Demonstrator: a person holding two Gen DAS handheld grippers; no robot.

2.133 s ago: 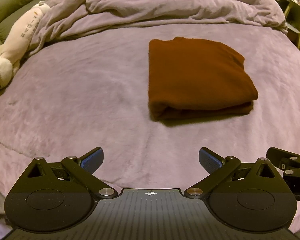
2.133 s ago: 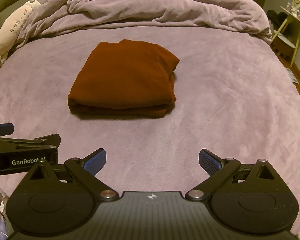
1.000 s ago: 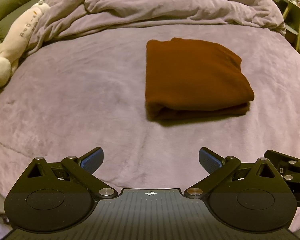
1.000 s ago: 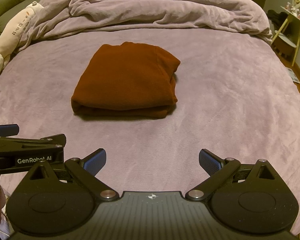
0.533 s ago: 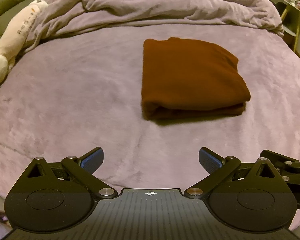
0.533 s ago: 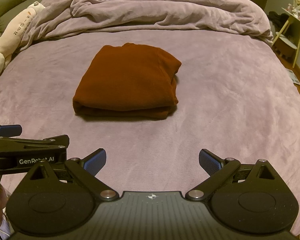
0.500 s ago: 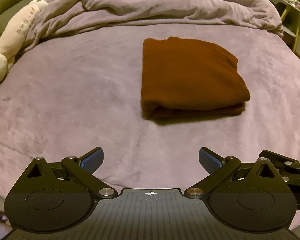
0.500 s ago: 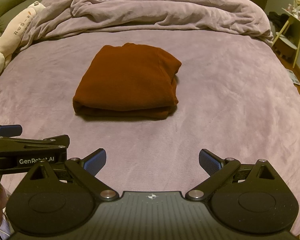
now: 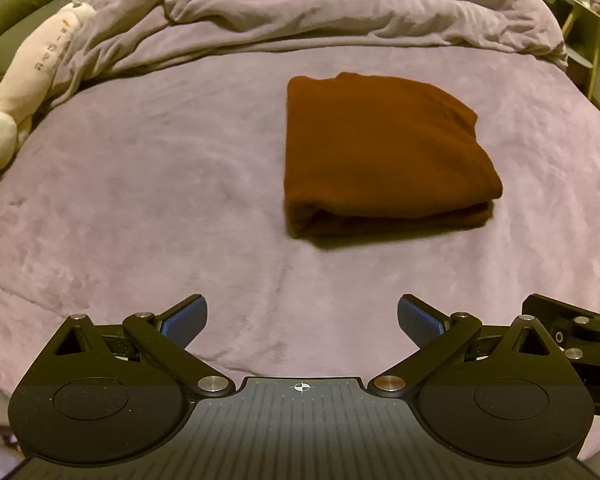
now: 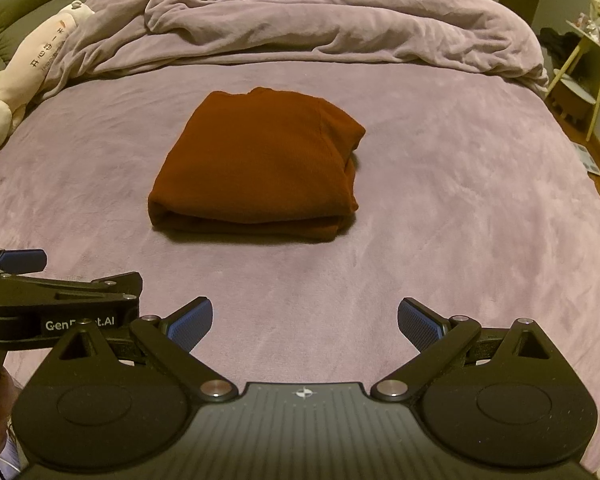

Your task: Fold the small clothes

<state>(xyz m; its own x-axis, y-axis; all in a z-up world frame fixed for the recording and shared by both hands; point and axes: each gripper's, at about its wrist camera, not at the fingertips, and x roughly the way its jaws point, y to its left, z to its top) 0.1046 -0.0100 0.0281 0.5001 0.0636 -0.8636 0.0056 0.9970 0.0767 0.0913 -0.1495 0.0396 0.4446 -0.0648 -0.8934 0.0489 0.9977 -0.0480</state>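
Note:
A rust-brown garment (image 9: 380,152) (image 10: 260,164) lies folded into a thick rectangle on the purple bedspread (image 9: 140,200) (image 10: 460,220), its folded edge facing me. My left gripper (image 9: 302,320) hovers open well short of it, nothing between its blue pads. My right gripper (image 10: 304,320) is open too, empty, equally far back from the garment. The left gripper's body (image 10: 60,304) shows at the left edge of the right wrist view, and part of the right gripper (image 9: 572,328) shows at the right edge of the left wrist view.
A bunched purple duvet (image 9: 340,8) (image 10: 320,20) fills the far side of the bed. A long white plush toy (image 9: 28,80) (image 10: 28,72) lies at the left edge. A small side table (image 10: 588,64) stands off the bed's right side.
Both grippers have drawn back slightly and lifted their view, so the folded garment sits a little farther off. The garment itself has not moved; both grippers stay open.

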